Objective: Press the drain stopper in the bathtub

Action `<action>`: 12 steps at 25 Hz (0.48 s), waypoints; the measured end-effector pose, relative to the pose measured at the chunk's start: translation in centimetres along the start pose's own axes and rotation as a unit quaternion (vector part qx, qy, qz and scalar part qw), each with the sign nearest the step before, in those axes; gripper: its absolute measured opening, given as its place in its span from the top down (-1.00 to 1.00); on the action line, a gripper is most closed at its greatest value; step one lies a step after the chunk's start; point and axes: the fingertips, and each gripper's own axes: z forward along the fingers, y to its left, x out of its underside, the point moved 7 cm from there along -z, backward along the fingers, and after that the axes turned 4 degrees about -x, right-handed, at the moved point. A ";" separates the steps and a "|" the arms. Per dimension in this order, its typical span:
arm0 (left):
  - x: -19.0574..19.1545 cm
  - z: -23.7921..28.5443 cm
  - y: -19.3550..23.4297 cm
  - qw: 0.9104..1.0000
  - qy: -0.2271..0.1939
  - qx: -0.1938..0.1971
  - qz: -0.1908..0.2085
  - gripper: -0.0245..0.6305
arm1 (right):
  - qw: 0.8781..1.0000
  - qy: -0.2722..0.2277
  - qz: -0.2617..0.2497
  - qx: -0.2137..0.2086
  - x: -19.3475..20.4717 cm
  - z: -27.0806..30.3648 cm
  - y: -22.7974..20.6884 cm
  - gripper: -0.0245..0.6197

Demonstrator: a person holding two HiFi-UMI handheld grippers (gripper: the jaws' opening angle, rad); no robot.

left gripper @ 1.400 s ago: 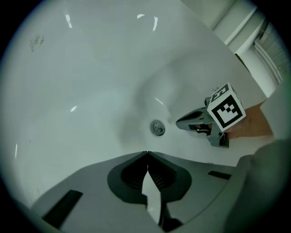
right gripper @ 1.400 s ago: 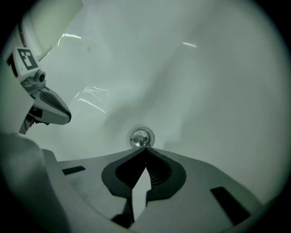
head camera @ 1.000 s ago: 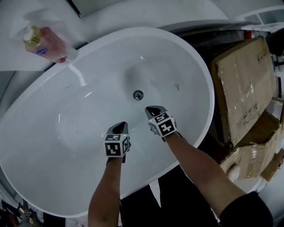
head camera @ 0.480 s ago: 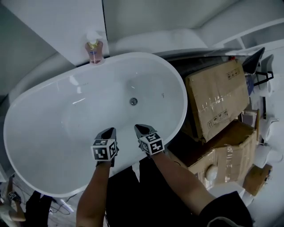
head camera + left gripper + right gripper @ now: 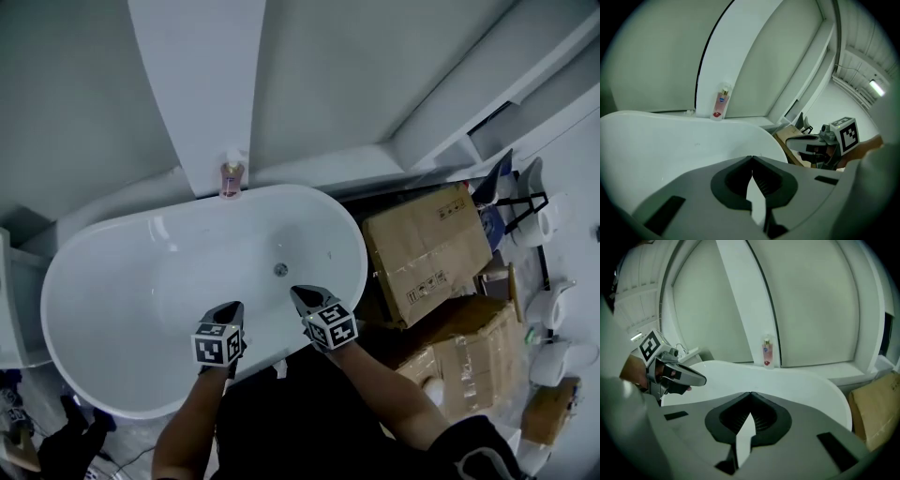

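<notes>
- Two grippers hang over the near rim of the bathtub: left gripper and right gripper. Jaws of both are closed tip to tip, nothing held.
- Drain stopper sits on the tub floor, near the right gripper's tip, not touched.
- Risk: closed tips skid off the small round stopper onto slick enamel, likely cause an off-centre descent.
- Pink bottle on far ledge, well apart.

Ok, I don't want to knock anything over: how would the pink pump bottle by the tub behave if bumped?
The tall, slim pink pump bottle stands upright on a narrow base, so it would probably tip easily. Its plastic looks light and likely slippery. Standing by the rim of the white bathtub, it could fall in.
</notes>
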 end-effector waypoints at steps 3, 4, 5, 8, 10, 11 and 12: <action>-1.1 -2.4 -0.2 1.000 -0.023 0.001 0.002 0.89 | 1.000 -0.014 -0.026 -0.003 -2.3 -2.6 2.0 0.88; -1.5 -3.1 -0.3 0.999 -0.032 0.001 0.001 0.89 | 0.999 -0.020 -0.030 -0.004 -2.8 -3.4 2.7 0.88; -1.8 -3.9 -0.4 0.999 -0.042 0.002 0.000 0.89 | 0.999 -0.027 -0.031 -0.005 -3.2 -4.2 3.4 0.88; -2.4 -6.5 -1.2 0.998 -0.068 0.009 0.000 0.89 | 0.998 -0.051 -0.020 -0.006 -3.9 -6.8 5.8 0.88; -3.2 -8.3 -1.5 0.996 -0.086 0.011 0.009 0.89 | 0.997 -0.069 -0.013 -0.008 -4.4 -8.1 7.2 0.88; -3.7 -9.1 -1.6 0.995 -0.096 0.011 0.015 0.89 | 0.997 -0.078 -0.012 -0.011 -4.8 -8.6 7.8 0.88; -4.2 -9.8 -1.5 0.994 -0.106 0.009 0.022 0.89 | 0.996 -0.084 -0.013 -0.013 -5.1 -9.0 8.3 0.88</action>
